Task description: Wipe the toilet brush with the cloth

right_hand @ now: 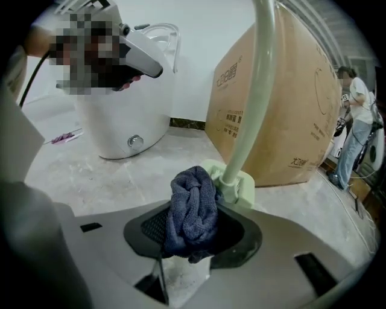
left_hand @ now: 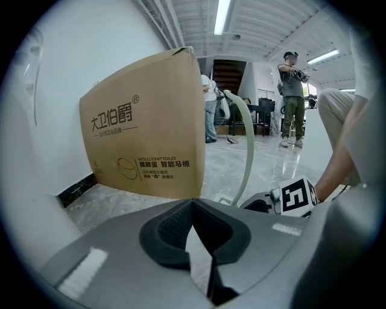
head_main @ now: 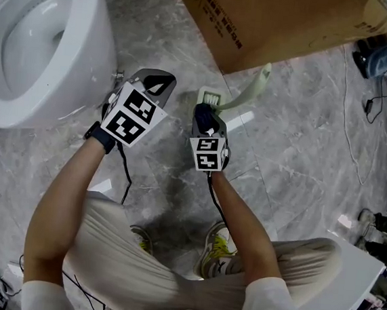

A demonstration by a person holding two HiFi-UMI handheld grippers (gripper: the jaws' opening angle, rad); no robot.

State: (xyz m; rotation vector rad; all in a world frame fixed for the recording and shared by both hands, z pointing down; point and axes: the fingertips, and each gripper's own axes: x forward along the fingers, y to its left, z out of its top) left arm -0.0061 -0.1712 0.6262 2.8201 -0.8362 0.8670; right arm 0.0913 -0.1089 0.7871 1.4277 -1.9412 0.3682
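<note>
Right gripper [right_hand: 194,236]: jaws pinching a bunched blue cloth [right_hand: 193,205], which stands up out of the jaws as a knotted wad. The grip looks firm, though only a small face of fabric is exposed forward.

The cloth wad is just short of the toilet brush [right_hand: 254,102], touching or nearly touching the pale green holder [right_hand: 240,186] at the foot of the handle; contact cannot be confirmed. The brush stands upright in this holder on the marble floor [head_main: 304,141], its long curved handle rising and leaning away. The bristle end is not visible.

Left gripper [left_hand: 193,211]: jaws pressed together with nothing between them, held just beside the right gripper, to the toilet side of the brush and not touching it.

Surroundings: a white toilet [head_main: 48,41] to the person's left and a cardboard box [head_main: 274,22] close behind the brush.

Assessment: wiping is at its start, low on the handle. To do it well, the cloth should be pressed against the handle and drawn along its curve in steady strokes, keeping the wad, not the bare jaws, in contact. The brush is light and unsecured, so side pressure may tip it or slide the holder. Steadying the upper handle with the left gripper is advisable. Re-presenting a fresh cloth face between strokes would improve the result.
</note>
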